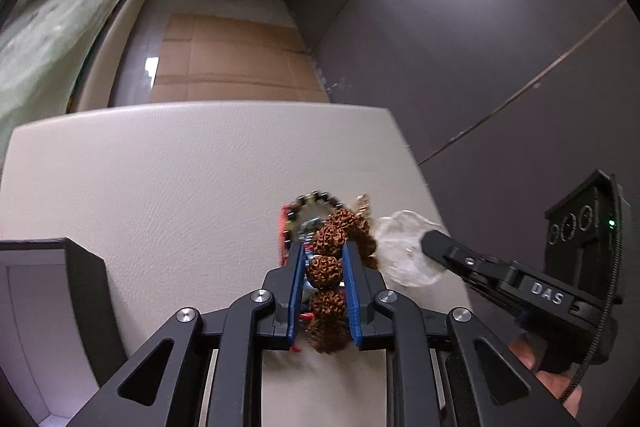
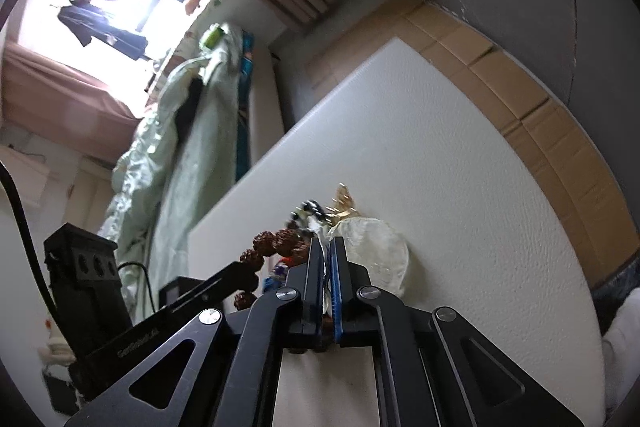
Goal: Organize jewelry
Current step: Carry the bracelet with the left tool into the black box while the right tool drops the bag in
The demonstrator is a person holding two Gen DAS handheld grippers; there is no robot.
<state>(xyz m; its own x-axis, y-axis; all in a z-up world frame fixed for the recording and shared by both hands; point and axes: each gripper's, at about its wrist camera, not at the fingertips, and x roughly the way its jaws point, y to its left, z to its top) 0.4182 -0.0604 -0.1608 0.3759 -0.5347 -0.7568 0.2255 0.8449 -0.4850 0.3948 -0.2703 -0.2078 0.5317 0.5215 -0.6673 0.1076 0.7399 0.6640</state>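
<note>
Gripping 1 brown bead bracelet point(image 1: 326, 263) — left tongs point(image 1: 323, 259); right tongs point(image 2: 328, 255) pinching 1 clear pouch point(image 2: 376, 251).

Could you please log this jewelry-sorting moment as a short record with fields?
surface: white table
left tongs: shut on brown bead bracelet
right tongs: shut on clear plastic bag
other jewelry: dark bead bracelet and gold piece, touching the pile
container: dark box, left of the pile
</note>
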